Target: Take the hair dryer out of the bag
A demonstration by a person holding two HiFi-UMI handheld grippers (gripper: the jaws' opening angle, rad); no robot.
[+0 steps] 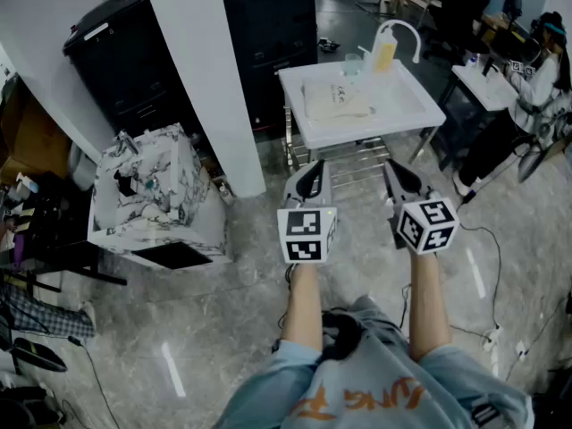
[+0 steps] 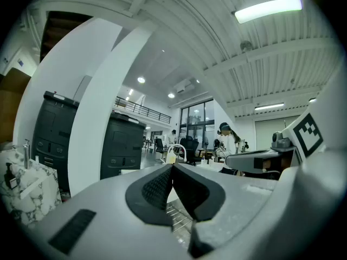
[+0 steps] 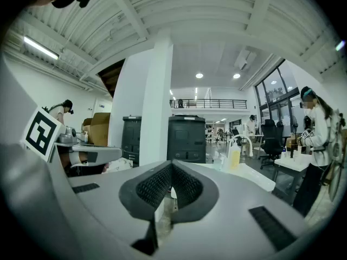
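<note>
While both forearms reach forward from the person's pale blue shirt [image 1: 375, 391], the left gripper [image 1: 309, 170] and the right gripper [image 1: 394, 170] are held side by side, just short of the near edge of the white table [image 1: 420, 114] and apart from it. Each gripper's own view shows its two dark ribbed pads pressed together at the tips with nothing pinched between them. Both point roughly level at the table.

Under the table, just past the gripper tips, the bars of a metal rack [image 1: 344, 161] show. On the table top, left of its middle, lies the beige cloth bag [image 1: 338, 102], flat and slightly rumpled, well clear of both grippers. The hair dryer cannot be made out in any view. Behind the bag, at the table's far edge, stands a squeeze bottle [image 1: 384, 56] of yellow liquid, with a curved white tube [image 1: 407, 32] just beside it.

Left of the table rises a white pillar [image 1: 210, 79], and further left a marble-patterned box [image 1: 152, 195] sits on the floor. Black cabinets [image 1: 268, 34] stand behind the table. To the table's right and well beyond it, another person [image 1: 536, 92] in white stands at a second table [image 1: 483, 86].
</note>
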